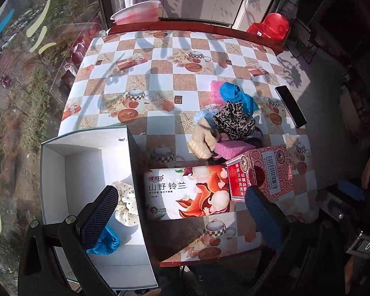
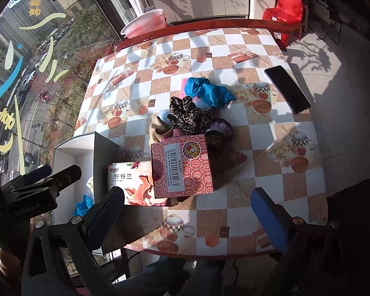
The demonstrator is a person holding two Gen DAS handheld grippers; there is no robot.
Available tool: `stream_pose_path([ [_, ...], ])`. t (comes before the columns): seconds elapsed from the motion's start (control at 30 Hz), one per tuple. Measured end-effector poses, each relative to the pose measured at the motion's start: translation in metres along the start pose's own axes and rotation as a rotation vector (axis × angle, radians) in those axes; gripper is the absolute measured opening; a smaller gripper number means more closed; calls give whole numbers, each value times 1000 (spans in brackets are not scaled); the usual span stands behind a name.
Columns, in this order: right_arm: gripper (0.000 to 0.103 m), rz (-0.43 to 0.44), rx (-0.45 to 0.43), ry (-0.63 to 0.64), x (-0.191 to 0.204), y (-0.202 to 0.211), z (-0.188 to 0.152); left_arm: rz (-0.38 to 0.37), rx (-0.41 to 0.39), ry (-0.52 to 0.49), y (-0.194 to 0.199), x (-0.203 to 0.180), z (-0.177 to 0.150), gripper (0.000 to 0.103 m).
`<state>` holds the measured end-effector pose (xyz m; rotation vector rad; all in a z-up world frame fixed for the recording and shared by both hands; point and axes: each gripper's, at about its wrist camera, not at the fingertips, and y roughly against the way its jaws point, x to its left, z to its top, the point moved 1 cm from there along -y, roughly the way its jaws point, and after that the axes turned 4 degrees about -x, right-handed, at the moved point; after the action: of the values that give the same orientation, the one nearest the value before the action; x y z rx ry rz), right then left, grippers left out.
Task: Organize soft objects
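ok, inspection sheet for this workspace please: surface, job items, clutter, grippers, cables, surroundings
Surface: checkered tablecloth, sunlit.
Job's things: pile of soft items on the table; polka-dot cloth and blue piece inside the white box.
Clutter: tissue pack, red patterned carton, phone.
Grippers: left gripper open, empty; right gripper open, empty.
Cables: nothing seen.
Surroundings: window, red chair, basin.

Sunlit checkered table, red chair, big window, tiled floor.
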<state>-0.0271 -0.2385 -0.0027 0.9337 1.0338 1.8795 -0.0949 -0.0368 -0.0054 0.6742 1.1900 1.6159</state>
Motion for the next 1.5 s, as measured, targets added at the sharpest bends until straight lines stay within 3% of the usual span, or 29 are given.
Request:
stream_pose_path([
  [0.07,103,-18,1,20,-10,2,1,-16,13,-34,-1,-19,-1,103],
  [0.13,103,-89,16,49,-20,-1,3,-18,18,-68,-1,-34,-3,103],
  [0.2,103,-159,93,75,-30,-14,5,-13,16,-88,0,-45,-5,103],
  [0.33,103,-127,125,20,-57,-21,2,-14,11,-96,3,-56,-5,103],
  [0.4,103,-64,122,-19,-68,-18,0,-14,14,-88,4,-60,-3,103],
  [0.57,103,0,117,-103,-83,-12,5,-13,12,-83,6,-73,0,103],
  [0.73,103,177,116,-199,-95,-9,21,-4,-9,-110,12,-91,4,103],
  [0.9,103,273,63,-251,-104,4,47,2,-30,-125,18,-110,10,103],
  [1.07,103,355,-15,-170,-108,18,87,20,-44,-133,22,-124,17,103],
  [1.23,103,562,17,-213,-130,9,125,46,-63,-131,24,-137,25,103],
  [1.43,103,552,-25,-357,-180,17,170,91,-121,-137,34,-156,27,103],
  [1.5,103,558,-81,-373,-196,29,190,48,-127,-119,37,-158,28,103],
])
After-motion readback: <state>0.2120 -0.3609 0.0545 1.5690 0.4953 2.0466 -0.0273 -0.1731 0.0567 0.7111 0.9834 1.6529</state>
